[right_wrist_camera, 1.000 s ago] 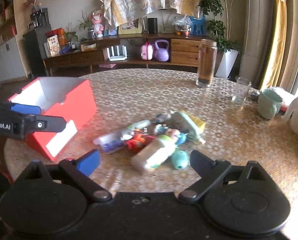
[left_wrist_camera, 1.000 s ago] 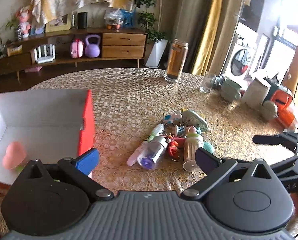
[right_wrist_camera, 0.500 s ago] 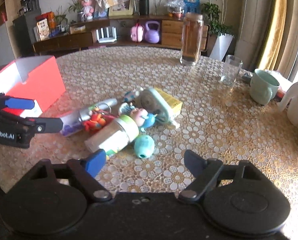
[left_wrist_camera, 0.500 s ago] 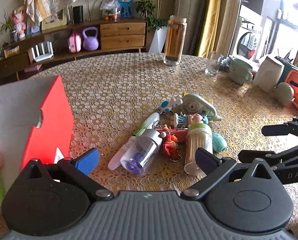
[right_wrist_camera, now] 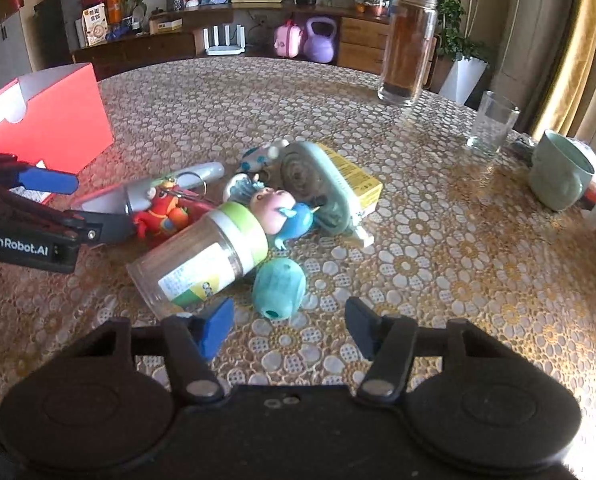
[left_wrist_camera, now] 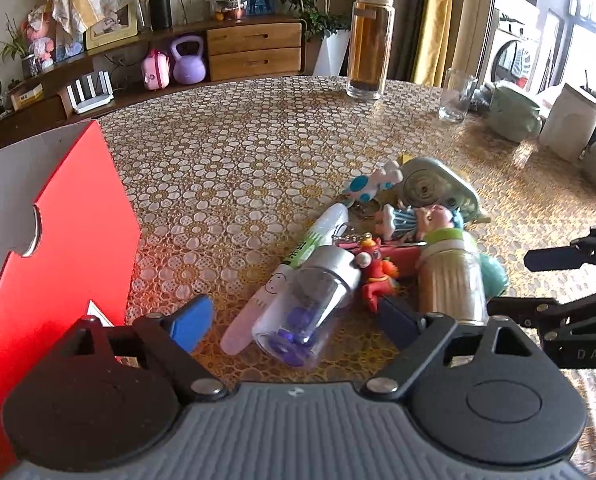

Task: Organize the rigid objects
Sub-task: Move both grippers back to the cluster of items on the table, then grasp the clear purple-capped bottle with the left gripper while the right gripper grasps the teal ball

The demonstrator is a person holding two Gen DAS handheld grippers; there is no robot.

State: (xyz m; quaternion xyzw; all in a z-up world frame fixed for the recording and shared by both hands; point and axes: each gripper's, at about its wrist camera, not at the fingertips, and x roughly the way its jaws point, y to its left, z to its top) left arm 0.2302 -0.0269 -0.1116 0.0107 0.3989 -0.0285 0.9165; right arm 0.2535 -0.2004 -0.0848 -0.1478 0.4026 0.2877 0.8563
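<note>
Lace-clothed table (left_wrist_camera: 258,152) | red box (left_wrist_camera: 70,240) cut off | left gripper (left_wrist_camera: 294,324) closing around clear vial (left_wrist_camera: 310,312), untouched | right gripper (right_wrist_camera: 290,326) closing, empty.

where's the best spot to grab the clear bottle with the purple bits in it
Probably across the clear bottle's bare round body, below its silver cap, approaching from above at its open near end. It lies on its side between the white tube and red figure, so the middle is crowded.

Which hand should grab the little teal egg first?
Probably the right. The right gripper sits just short of the teal egg, jaws closing, nothing between them yet. The left gripper faces the clear bottle instead.
</note>
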